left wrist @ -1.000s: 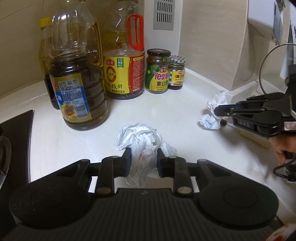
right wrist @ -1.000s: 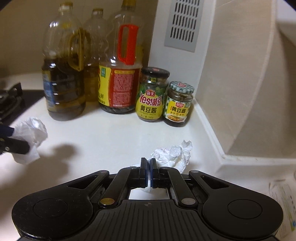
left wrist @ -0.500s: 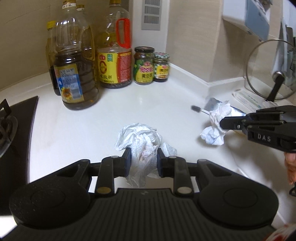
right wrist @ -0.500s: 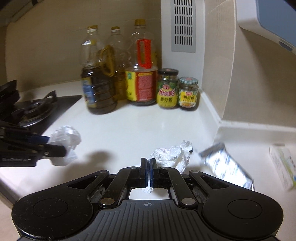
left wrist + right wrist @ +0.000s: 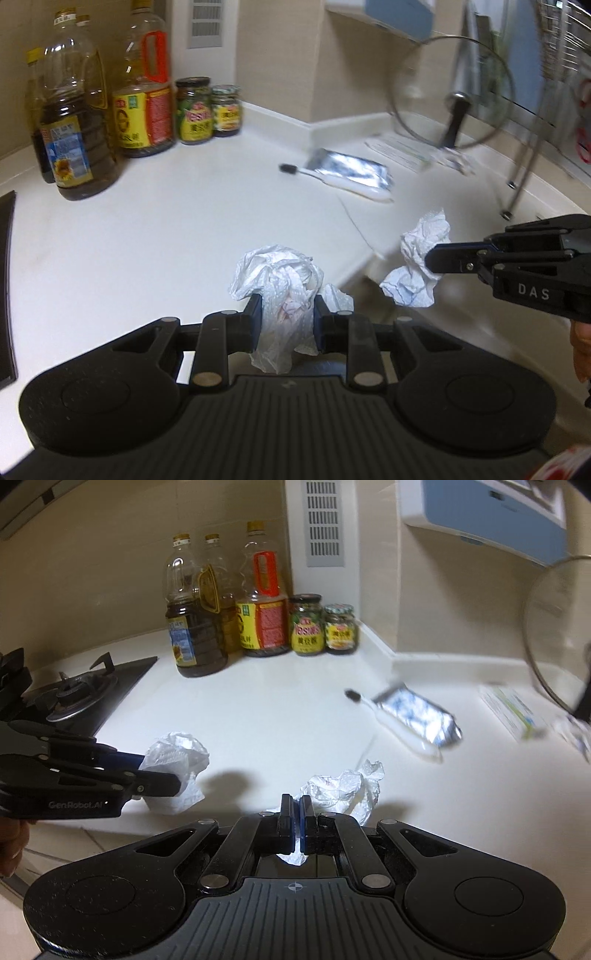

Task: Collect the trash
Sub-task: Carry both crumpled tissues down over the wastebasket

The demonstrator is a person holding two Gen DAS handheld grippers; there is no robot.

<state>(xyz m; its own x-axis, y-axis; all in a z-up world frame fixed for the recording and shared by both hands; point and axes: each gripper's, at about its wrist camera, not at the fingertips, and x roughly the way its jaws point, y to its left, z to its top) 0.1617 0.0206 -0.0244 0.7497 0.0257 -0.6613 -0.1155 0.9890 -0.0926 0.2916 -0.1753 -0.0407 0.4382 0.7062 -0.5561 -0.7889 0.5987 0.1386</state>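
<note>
— White crumpled tissue, that's what fills the left wrist view: the left gripper (image 5: 287, 321) pinches a wad of tissue (image 5: 282, 286) between its two pads, lifted clear of the white counter (image 5: 147, 236).

— And the other hand?

— At the right edge, the right gripper (image 5: 430, 258) holds a second tissue ball (image 5: 419, 266) in the air, beyond the counter's front edge. Behind it lie a toothbrush (image 5: 332, 177) on a silver foil packet (image 5: 351, 170), and a glass pot lid (image 5: 452, 99) stands upright by the wall. Oil bottles (image 5: 74, 122) and two sauce jars (image 5: 208, 110) stand in the corner.

— What does the right wrist view add?

— The right gripper (image 5: 296, 812) has its jaws pressed together on a thin fold of its tissue ball (image 5: 343, 788); most of the paper bulges out to the right of the fingers. At the left the left gripper (image 5: 162, 771) clamps its own wad (image 5: 177, 753), near the front edge of the counter and just beside the gas hob (image 5: 81, 694). The two paper wads are well apart.
</note>
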